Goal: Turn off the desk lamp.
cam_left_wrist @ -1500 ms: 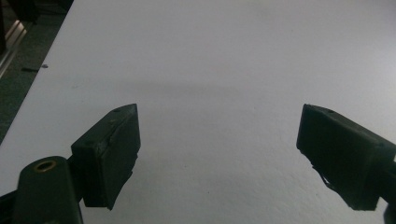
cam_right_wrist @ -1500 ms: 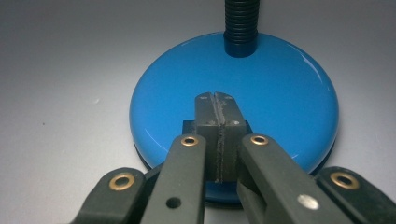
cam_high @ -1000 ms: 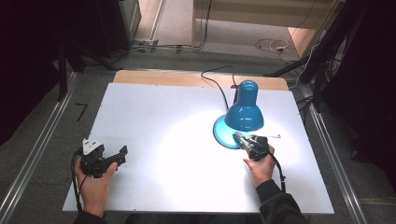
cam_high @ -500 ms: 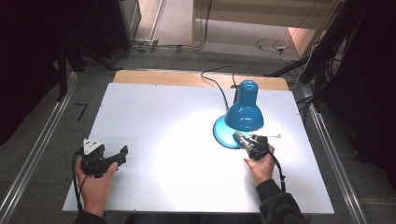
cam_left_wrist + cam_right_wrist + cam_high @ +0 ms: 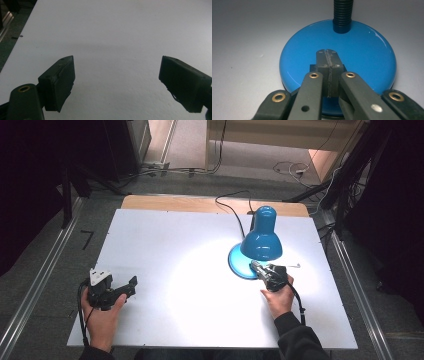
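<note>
A blue desk lamp [image 5: 261,242] stands lit at the right middle of the white table [image 5: 165,235], casting a bright pool on it. My right gripper [image 5: 253,265] is shut, its jaws pressed together with nothing between them. In the right gripper view the right gripper [image 5: 327,52] rests its tips on the round blue base [image 5: 362,50], over a small black switch block [image 5: 312,68], just in front of the black ribbed neck [image 5: 343,12]. My left gripper [image 5: 129,289] lies at the table's front left, far from the lamp. The left gripper [image 5: 117,60] is wide open over bare table.
The lamp's black cable [image 5: 227,207] runs back over the wooden strip [image 5: 175,202] at the table's far edge. A thin pale stick [image 5: 292,266] lies just right of the lamp base. Metal rails [image 5: 40,285] run along both sides of the table.
</note>
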A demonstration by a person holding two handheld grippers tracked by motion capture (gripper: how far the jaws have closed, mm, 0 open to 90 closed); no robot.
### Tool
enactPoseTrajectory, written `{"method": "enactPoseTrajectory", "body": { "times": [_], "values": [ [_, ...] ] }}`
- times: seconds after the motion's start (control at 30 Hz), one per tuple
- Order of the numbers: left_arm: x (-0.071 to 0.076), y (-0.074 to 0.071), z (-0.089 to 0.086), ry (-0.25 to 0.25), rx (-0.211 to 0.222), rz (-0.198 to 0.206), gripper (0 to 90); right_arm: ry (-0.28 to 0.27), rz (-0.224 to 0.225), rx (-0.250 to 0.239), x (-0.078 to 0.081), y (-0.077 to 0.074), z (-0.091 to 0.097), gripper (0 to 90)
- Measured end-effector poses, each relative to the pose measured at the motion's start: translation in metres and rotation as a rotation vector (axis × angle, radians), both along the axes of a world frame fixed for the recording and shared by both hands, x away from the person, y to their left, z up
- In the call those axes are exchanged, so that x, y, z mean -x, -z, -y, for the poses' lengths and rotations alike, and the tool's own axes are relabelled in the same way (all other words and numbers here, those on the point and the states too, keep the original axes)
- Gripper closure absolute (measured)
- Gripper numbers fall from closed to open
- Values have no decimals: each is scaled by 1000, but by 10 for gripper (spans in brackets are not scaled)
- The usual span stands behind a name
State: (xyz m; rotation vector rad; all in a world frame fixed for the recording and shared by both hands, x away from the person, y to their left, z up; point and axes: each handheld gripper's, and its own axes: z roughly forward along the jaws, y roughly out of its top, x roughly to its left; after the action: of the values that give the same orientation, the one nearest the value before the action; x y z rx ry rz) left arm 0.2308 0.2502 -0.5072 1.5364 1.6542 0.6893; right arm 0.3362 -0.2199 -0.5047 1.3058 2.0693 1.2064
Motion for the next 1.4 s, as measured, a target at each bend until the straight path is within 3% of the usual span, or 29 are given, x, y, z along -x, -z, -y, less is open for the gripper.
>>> {"method": "enactPoseTrajectory", "body": {
  "times": [0.53, 0.8, 1.0, 1.27, 1.37, 1.4],
  "values": [
    [0, 0, -1, -5, 6, -1, 141, 6, 31, 7, -4, 4, -3, 880],
    [0, 0, -2, -4, 8, 3, 141, -19, 22, -17, -4, 3, -1, 876],
    [0, 0, -3, -3, 8, 2, 141, 5, 9, -34, -6, 1, 5, 845],
    [1, 0, -3, -4, 8, 2, 141, 13, 17, -43, -5, -1, 9, 684],
    [1, -1, -3, -4, 9, 2, 141, 21, 22, -50, -5, -2, 12, 552],
    [1, -1, -3, -5, 9, 2, 141, 21, 22, -50, -5, -2, 12, 552]
  ]
}}
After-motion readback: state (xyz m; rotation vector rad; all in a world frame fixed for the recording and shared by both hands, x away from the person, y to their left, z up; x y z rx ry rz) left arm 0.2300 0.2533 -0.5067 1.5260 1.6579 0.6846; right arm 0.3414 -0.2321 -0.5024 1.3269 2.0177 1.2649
